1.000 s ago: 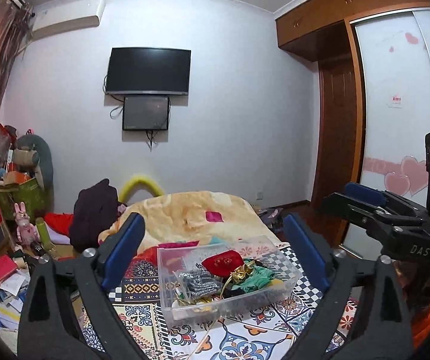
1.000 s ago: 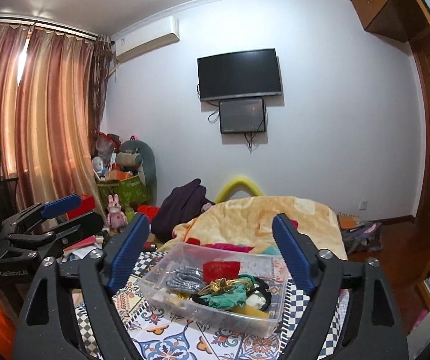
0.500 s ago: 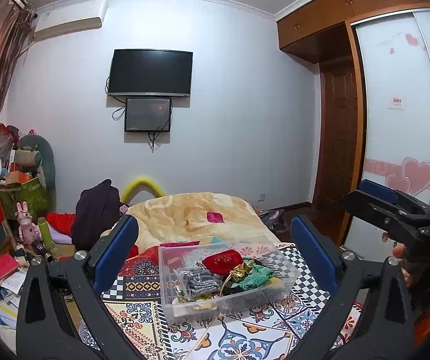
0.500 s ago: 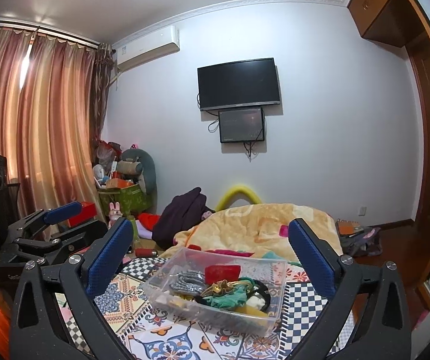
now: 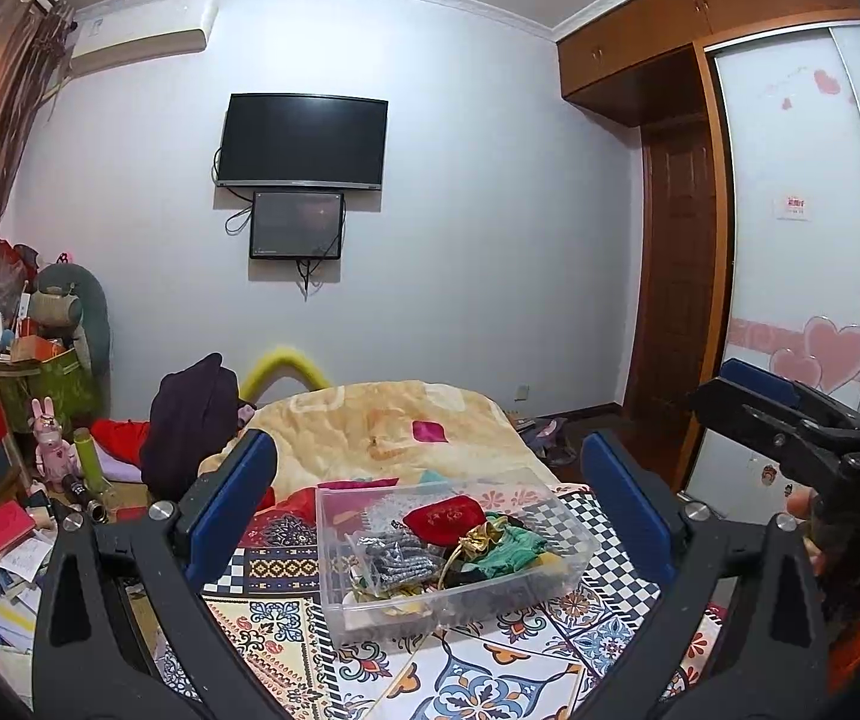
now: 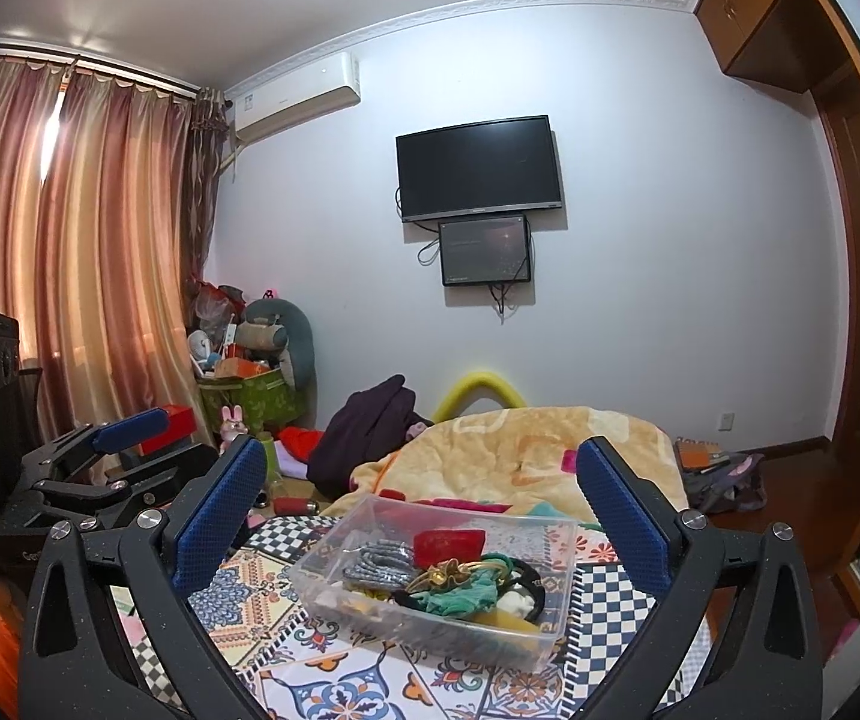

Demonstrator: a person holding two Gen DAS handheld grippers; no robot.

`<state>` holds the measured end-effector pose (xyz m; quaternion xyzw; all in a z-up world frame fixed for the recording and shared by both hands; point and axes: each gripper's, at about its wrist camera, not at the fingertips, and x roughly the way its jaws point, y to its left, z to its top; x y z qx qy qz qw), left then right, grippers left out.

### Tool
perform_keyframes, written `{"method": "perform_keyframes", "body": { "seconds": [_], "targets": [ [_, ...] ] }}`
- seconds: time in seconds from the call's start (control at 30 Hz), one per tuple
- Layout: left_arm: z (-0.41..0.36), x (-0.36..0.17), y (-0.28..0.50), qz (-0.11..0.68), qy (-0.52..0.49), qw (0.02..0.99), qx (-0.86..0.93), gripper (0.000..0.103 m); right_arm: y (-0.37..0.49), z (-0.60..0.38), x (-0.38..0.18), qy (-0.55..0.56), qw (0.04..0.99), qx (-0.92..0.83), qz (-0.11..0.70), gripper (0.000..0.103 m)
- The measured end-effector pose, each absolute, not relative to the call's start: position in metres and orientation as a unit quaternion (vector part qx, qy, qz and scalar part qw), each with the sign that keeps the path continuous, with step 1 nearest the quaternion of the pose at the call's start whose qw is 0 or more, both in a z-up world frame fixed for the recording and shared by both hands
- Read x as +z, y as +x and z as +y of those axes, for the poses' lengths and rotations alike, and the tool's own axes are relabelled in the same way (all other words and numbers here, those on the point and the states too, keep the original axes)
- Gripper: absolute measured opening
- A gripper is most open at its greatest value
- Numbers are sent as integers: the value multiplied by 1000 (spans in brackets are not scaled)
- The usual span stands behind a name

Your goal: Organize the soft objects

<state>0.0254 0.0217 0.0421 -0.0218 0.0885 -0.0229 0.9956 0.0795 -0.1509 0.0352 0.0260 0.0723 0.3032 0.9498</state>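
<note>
A clear plastic bin point(image 5: 574, 546) stands on the patterned cloth of a table point(image 5: 490, 672). It holds a red pouch point(image 5: 445, 522), a grey sequin pouch point(image 5: 393, 561), a green cloth point(image 5: 514, 546) and a gold bow point(image 5: 478, 539). My left gripper point(image 5: 428, 498) is open and empty, held above and short of the bin. My right gripper point(image 6: 420, 495) is open and empty, also above the bin point(image 6: 333, 603). The red pouch point(image 6: 449, 543) and green cloth point(image 6: 460, 594) show in the right wrist view too.
A bed with a yellow blanket point(image 5: 381, 420) lies behind the table. A dark jacket point(image 5: 189, 414) and clutter with a pink rabbit toy point(image 5: 48, 441) are at the left. A wardrobe point(image 5: 802, 240) stands at the right. The other gripper shows at the right edge point(image 5: 790, 426).
Both grippers have risen and pulled back a little, so the bin sits lower and smaller between the fingers. Both stay open and empty.
</note>
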Motion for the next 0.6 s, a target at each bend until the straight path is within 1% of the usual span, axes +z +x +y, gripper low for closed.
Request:
{"method": "perform_keyframes", "body": {
  "seconds": [0.6],
  "targets": [
    [14,43,26,86,-14,996,-22,103,76,-151,35,29,949,304,72,103]
  ]
}}
